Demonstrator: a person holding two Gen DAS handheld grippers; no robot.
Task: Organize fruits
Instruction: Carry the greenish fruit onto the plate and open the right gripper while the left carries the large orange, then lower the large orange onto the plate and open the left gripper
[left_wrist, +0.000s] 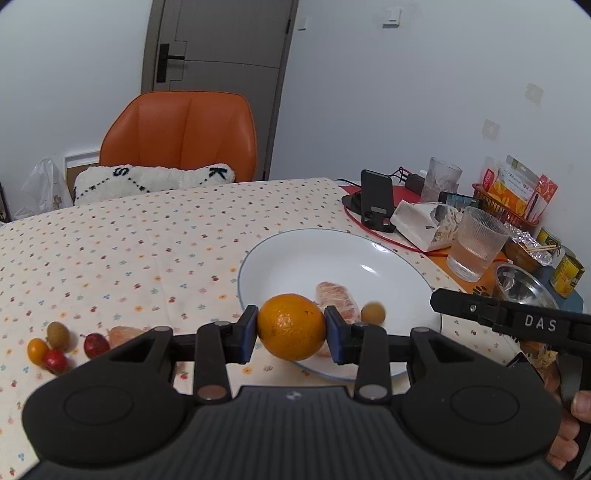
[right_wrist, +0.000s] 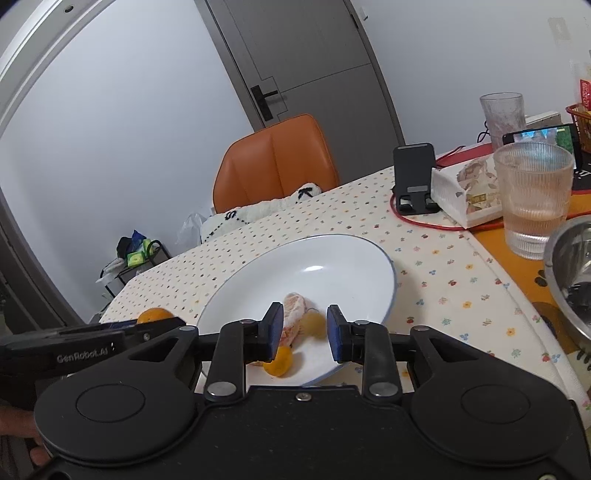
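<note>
Over the near edge of the white plate (left_wrist: 388, 266), the left gripper (left_wrist: 291, 328) clamps an orange (left_wrist: 291, 326) while four small fruits (left_wrist: 55, 345) wait on the counter (left_wrist: 129, 258); in the right wrist view, the right gripper (right_wrist: 305, 330) hangs with jaws apart and empty above three fruits already plated (right_wrist: 295, 314).

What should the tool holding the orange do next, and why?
Probably ease forward and lower, then let go. The left tool grips the orange at the near rim of the plate, where peeled pieces already lie.
</note>
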